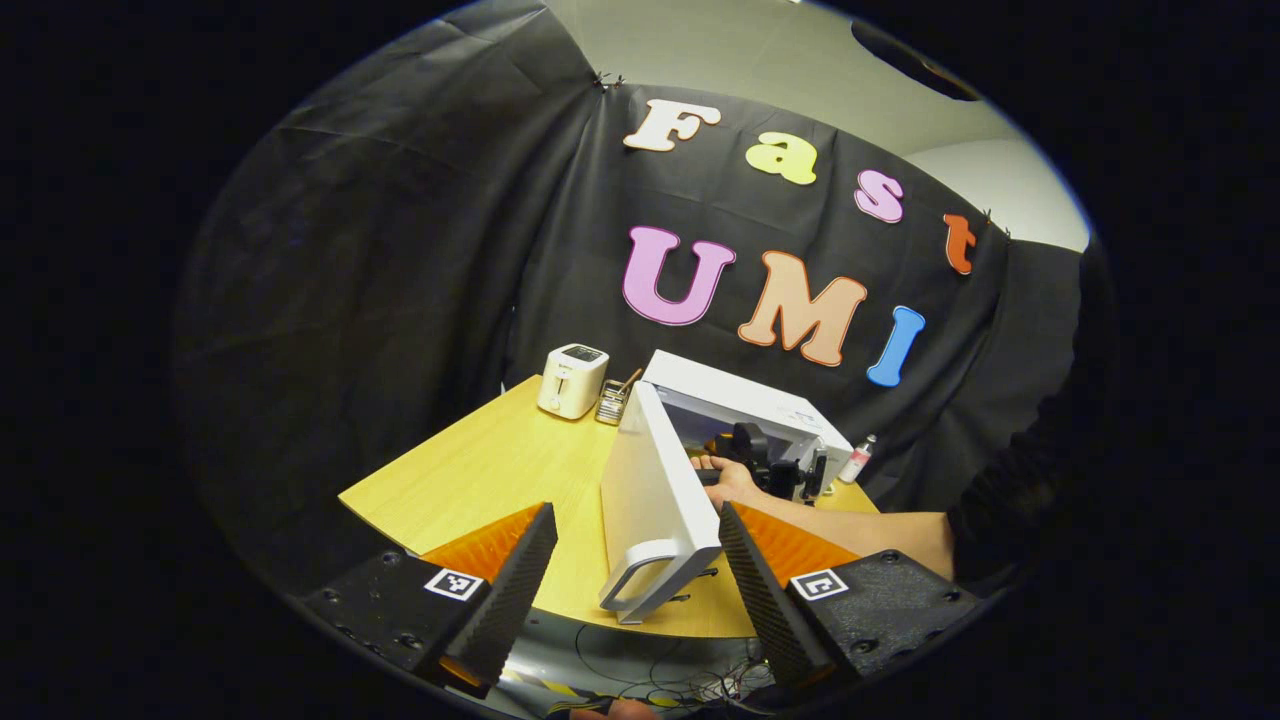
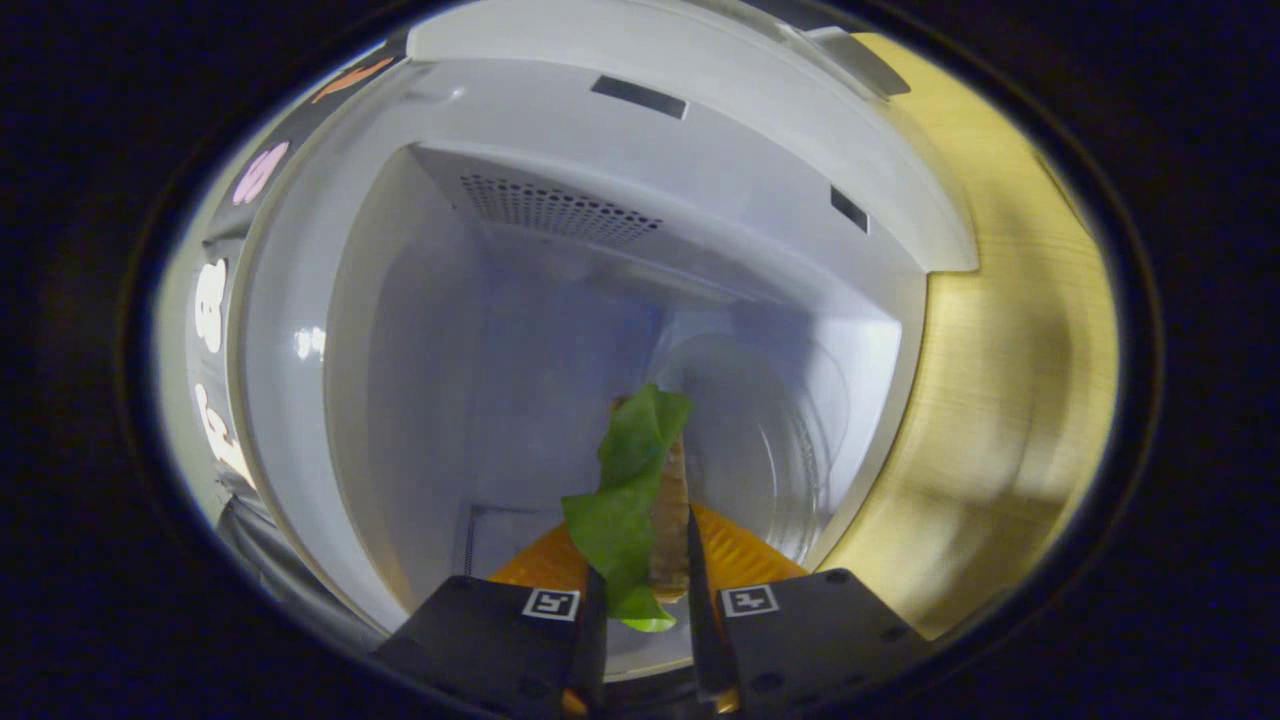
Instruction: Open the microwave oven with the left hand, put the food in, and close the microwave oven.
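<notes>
The white microwave oven stands on the wooden table with its door swung wide open. My left gripper hangs open in front of the door's handle, touching nothing. A hand holds the right gripper at the oven's mouth. In the right gripper view, the right gripper is shut on the food, a sandwich with a green lettuce leaf. It holds the food inside the white oven cavity, in front of the glass turntable.
A white toaster and a small holder with sticks stand at the table's back left. A small bottle stands to the right of the oven. Cables lie on the floor below the table's front edge.
</notes>
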`<state>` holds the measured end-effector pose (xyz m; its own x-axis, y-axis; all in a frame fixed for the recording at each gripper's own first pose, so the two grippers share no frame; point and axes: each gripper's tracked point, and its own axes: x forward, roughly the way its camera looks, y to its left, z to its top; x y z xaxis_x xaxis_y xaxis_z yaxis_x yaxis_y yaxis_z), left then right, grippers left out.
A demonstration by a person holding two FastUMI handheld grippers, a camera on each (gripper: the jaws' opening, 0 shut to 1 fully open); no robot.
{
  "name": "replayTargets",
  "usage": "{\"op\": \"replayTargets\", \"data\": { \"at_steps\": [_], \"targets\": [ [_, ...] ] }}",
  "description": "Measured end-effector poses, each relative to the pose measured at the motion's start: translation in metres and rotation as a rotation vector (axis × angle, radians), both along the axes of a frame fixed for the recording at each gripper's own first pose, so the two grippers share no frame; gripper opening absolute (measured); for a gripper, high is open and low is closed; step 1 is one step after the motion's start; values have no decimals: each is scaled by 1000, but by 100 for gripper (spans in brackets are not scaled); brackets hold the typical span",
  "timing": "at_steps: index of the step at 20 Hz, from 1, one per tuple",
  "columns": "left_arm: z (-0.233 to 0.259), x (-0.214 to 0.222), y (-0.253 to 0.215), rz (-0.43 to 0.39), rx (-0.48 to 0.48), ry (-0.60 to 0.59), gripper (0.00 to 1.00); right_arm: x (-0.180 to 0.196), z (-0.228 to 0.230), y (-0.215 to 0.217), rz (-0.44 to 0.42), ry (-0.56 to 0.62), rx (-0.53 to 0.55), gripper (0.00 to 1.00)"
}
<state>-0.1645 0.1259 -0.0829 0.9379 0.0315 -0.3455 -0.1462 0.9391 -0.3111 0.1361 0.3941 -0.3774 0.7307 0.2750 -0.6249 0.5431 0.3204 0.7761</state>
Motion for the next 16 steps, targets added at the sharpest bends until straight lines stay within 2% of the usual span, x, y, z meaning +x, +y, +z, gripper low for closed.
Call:
{"op": "replayTargets", "data": {
  "at_steps": [1, 3, 4, 6, 7, 8, 9, 11, 15, 16],
  "targets": [
    [1, 0, 0, 1, 10, 0, 93, -5, -6, 0, 5, 29, -9, 43],
    [6, 4, 1, -2, 27, -11, 93, -9, -7, -2, 26, 34, 12, 84],
    [8, 5, 1, -6, 35, -14, 93, -9, -8, 0, 39, 25, 16, 84],
    [7, 7, 0, -17, 47, -17, 96, -12, -5, -4, 79, 14, 8, 92],
    [8, 9, 1, -22, 52, -18, 93, -15, 0, -8, 97, 6, -16, 96],
    [9, 9, 1, -27, 56, -19, 96, -18, 4, -14, 114, -4, -40, 97],
    [9, 10, 2, -29, 61, -21, 93, -23, 12, -22, 130, -13, -63, 98],
    [7, 10, 4, -33, 69, -21, 95, -30, 28, -41, 169, -39, -109, 97],
    [3, 15, 14, -38, 85, -22, 93, -51, 39, -61, 297, -97, -205, 97],
    [3, 16, 15, -42, 93, -24, 96, -54, 43, -68, 319, -116, -231, 98]
  ]
}}
